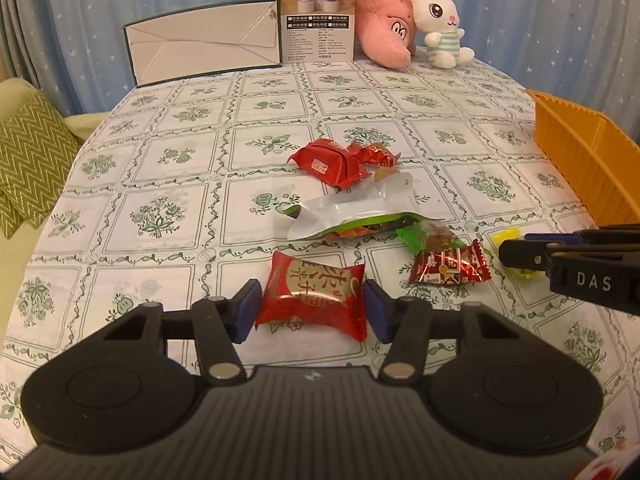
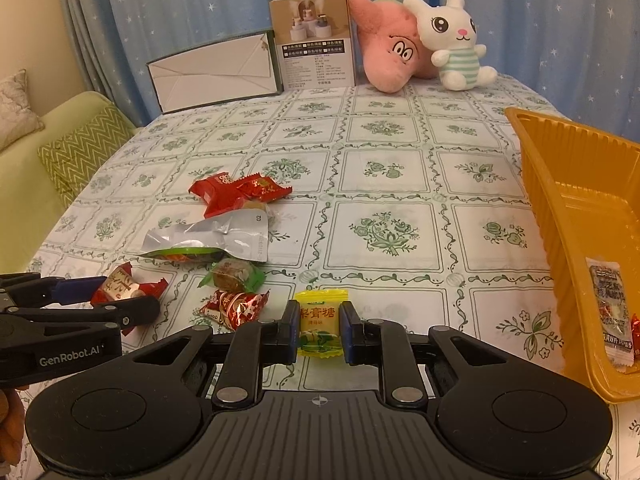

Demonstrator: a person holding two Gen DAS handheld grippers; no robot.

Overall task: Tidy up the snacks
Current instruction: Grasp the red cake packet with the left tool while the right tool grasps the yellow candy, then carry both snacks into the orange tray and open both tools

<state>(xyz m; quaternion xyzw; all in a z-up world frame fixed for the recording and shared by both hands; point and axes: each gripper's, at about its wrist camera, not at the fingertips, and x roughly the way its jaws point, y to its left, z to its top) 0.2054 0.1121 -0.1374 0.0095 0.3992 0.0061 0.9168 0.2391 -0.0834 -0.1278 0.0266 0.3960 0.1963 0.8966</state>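
We see the left claw (image 1: 312,308) standing at a middling width around a red pillow-shaped snack packet (image 1: 314,294) that lies on the table (image 1: 168,168) – its blue pads (image 1: 249,308) sit at the packet's 2 side edges, just touching or a hair off, and we cannot tell whether they press. The right claw (image 2: 319,328) is closed narrowly on a small yellow candy packet (image 2: 320,326), both pads squeezing its sides.

The rest of the snacks lie in a loose cluster on the flowered tablecloth, between the 2 claws and beyond them: a silver-and-green pouch (image 1: 352,212), a green-wrapped sweet (image 1: 430,236) just beside it, a shiny dark-red wrapper (image 1: 450,268) touching that sweet, and 2 red packets (image 1: 332,162) farther back, overlapping each other.

An orange plastic tray (image 2: 560,184) stands at the right side of the table – in the right wrist view 1 flat white sachet (image 2: 610,312) lies inside it, with a bit of red wrapper at the frame's edge.

At the far edge a white folded box (image 1: 204,40), a product carton (image 1: 318,14), a pink plush (image 1: 384,30) and a white rabbit plush (image 1: 438,24) stand in a row before a blue starred curtain (image 1: 540,12).
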